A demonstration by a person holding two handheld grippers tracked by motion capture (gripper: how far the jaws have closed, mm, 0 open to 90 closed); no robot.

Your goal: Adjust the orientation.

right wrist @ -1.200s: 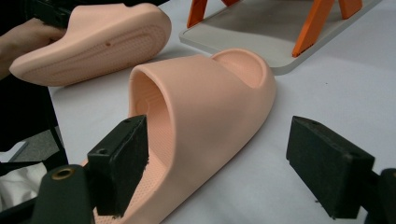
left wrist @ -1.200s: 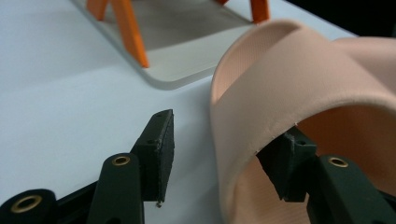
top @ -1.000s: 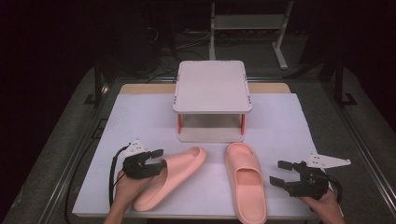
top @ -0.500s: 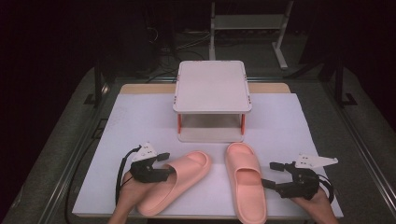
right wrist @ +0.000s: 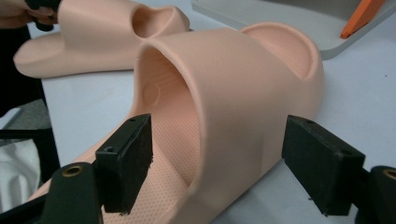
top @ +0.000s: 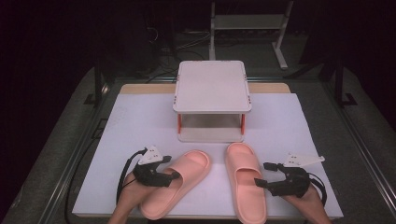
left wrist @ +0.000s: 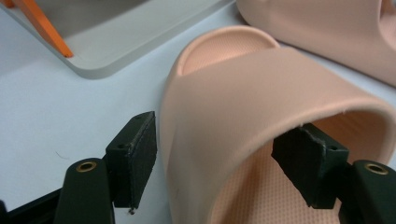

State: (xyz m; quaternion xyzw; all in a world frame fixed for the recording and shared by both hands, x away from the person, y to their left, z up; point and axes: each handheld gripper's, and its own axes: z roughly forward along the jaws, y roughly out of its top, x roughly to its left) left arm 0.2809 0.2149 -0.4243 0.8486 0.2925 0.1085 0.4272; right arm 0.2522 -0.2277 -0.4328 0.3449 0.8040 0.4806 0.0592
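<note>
Two peach slippers lie side by side near the front edge of the table. My left gripper is at the left slipper. One pad stands just outside the strap and the other sits under it, neither pressing; these jaws have just been opening. My right gripper has come in from the right at the right slipper. One pad is inside the opening and the other stands clear of the strap's outer wall; these jaws have just been closing a little, still open around the strap.
A small two-level rack with orange legs stands just behind the slippers' toes, and its lower tray is close to the left slipper. A white sheet covers the table. Cables trail from both grippers toward the front edge.
My right gripper has moved left up to the right slipper, and its jaws now straddle the strap. The left hand has barely shifted, and its slipper lies about where it was.
</note>
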